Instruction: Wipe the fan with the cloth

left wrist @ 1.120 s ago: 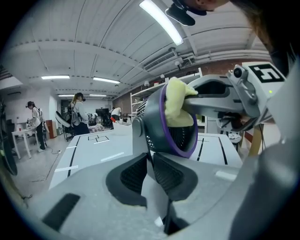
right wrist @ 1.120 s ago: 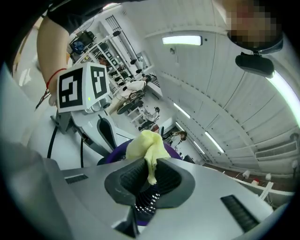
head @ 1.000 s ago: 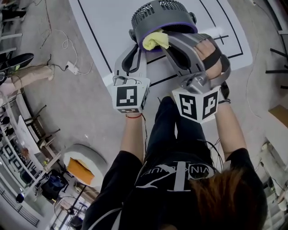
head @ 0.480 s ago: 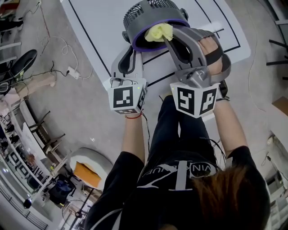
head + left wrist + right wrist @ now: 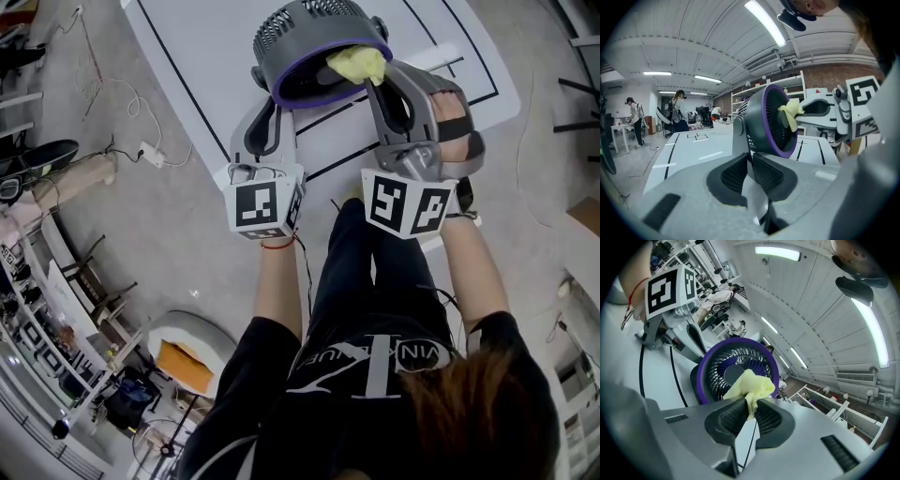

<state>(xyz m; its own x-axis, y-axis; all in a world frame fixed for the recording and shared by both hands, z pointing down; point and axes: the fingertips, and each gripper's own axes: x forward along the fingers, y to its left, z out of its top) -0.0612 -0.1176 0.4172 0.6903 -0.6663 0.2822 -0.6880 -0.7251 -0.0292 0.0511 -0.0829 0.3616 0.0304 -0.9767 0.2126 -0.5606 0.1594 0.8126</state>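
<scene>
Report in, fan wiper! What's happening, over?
Left gripper shut on fan, low at its side. Right gripper shut on cloth, cloth against fan's front. Nothing seen in the way. Over.

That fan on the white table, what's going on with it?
A person is cleaning the fan using a hand-held gripper in each hand. The left gripper is closed on the fan's grey stand, steadying it on the table. The right gripper pinches a bunched yellow cloth and holds it against the front grille, up by the purple rim. The wiping looks to be under way.
</scene>
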